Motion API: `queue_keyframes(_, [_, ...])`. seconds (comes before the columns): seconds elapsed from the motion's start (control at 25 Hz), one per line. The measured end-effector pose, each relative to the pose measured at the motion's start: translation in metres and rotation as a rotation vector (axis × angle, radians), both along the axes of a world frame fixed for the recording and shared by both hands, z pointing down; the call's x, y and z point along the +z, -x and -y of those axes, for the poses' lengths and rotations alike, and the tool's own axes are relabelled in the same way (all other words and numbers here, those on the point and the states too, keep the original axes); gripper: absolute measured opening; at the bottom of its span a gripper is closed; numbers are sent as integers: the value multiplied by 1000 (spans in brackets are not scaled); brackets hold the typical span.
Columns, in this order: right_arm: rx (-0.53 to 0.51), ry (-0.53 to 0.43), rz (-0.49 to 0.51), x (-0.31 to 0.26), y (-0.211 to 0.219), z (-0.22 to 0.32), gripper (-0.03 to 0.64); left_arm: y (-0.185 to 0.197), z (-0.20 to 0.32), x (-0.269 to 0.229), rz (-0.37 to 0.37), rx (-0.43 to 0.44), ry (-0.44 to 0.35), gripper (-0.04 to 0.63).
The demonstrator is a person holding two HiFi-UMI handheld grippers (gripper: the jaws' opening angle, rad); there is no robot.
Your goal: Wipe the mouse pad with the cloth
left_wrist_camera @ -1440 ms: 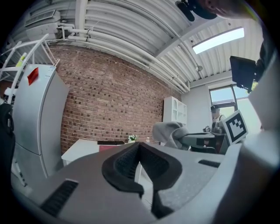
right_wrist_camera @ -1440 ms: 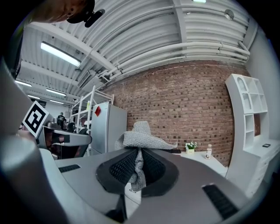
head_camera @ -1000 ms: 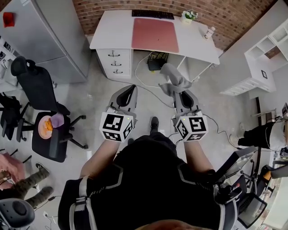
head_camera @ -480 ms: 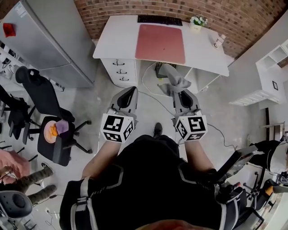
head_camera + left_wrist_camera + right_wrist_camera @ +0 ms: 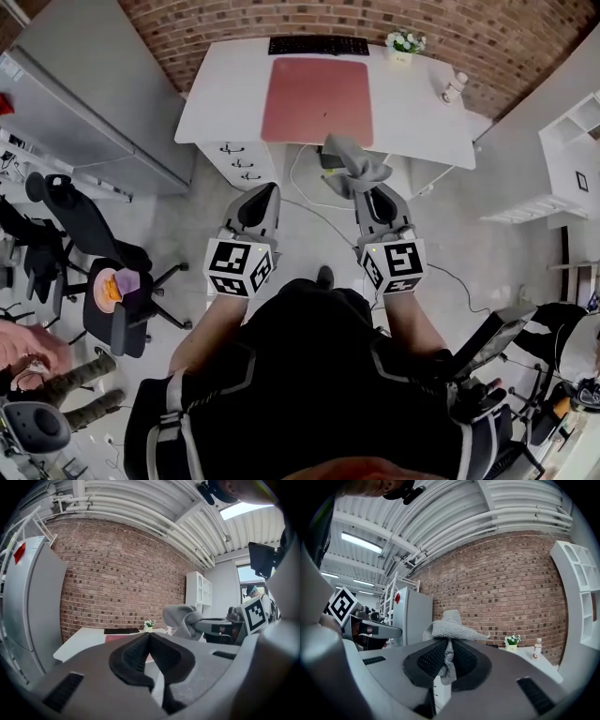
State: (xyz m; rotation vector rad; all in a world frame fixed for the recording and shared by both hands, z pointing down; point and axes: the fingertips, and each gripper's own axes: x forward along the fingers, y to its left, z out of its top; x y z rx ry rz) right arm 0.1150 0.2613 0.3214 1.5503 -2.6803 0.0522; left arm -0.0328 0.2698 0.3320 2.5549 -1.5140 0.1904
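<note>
A pinkish-red mouse pad (image 5: pixel 316 100) lies flat on the white desk (image 5: pixel 412 117), ahead of both grippers. My right gripper (image 5: pixel 366 190) is shut on a grey cloth (image 5: pixel 352 165), which bunches up above its jaws (image 5: pixel 449 629) and hangs short of the desk's front edge. The left gripper (image 5: pixel 265 192) is shut with nothing in it, level with the right one and apart from the desk. In the left gripper view the cloth (image 5: pixel 182 619) shows to the right, the pad (image 5: pixel 117 638) far off.
A black keyboard (image 5: pixel 317 44), a small flower pot (image 5: pixel 403 44) and a bottle (image 5: pixel 454 88) stand along the desk's back. Drawers (image 5: pixel 236 161) sit under its left side. A grey cabinet (image 5: pixel 84 84) and office chairs (image 5: pixel 103 281) stand left, white shelves (image 5: pixel 572 150) right.
The desk and pad have drawn closer and more central in the head view as I step forward. Both grippers keep their pose, the right still holding the cloth.
</note>
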Motion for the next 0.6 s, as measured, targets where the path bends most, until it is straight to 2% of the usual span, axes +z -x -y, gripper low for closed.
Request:
queue_keyframes(0.32, [-32, 18, 23, 10, -44, 43, 32, -46, 41, 8, 40, -7, 28, 3])
queue_keyframes(0.6, [-25, 39, 51, 20, -50, 76, 32, -48, 72, 14, 73, -2, 40, 3])
